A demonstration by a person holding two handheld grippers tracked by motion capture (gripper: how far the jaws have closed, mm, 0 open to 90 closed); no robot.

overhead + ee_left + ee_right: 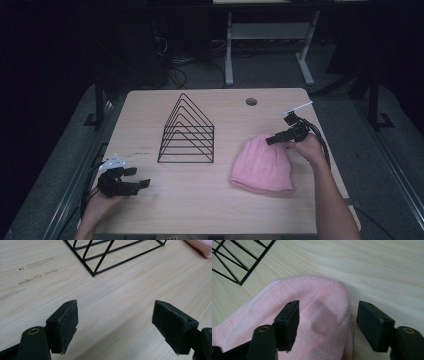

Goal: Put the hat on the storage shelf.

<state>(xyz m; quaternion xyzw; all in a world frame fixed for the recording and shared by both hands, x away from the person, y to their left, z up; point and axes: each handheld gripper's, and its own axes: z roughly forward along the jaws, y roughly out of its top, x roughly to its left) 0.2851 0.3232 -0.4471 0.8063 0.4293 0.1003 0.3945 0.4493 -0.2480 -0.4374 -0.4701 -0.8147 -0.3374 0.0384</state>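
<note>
Pink and soft, a knitted hat [262, 165] is laid flat on the right part of the wooden table [200, 210], with its round top turned away from the person and its thick folded rim turned toward them. The top of the hat is seen up close in the right gripper view [319, 315], where a small dent is pressed into the wool. The right gripper [271, 140] is held low over that round top. Its jaws are parted, one over the wool and one past the edge of the hat over bare wood, and the top of the hat is set between them. The pads are not pressed on the wool, so nothing is held. Just beside the hat, to its left, a black wire rack [187, 132] shaped like a row of triangles is stood on the table. A corner of that rack is also seen in the right gripper view [242, 262] and in the left gripper view [105, 257]. Well apart from the hat, at the near left corner of the table, the left gripper [141, 177] is kept low over bare wood. Its jaws are spread wide and nothing is found between them. A small round hole [251, 102] is cut in the far side of the table.
</note>
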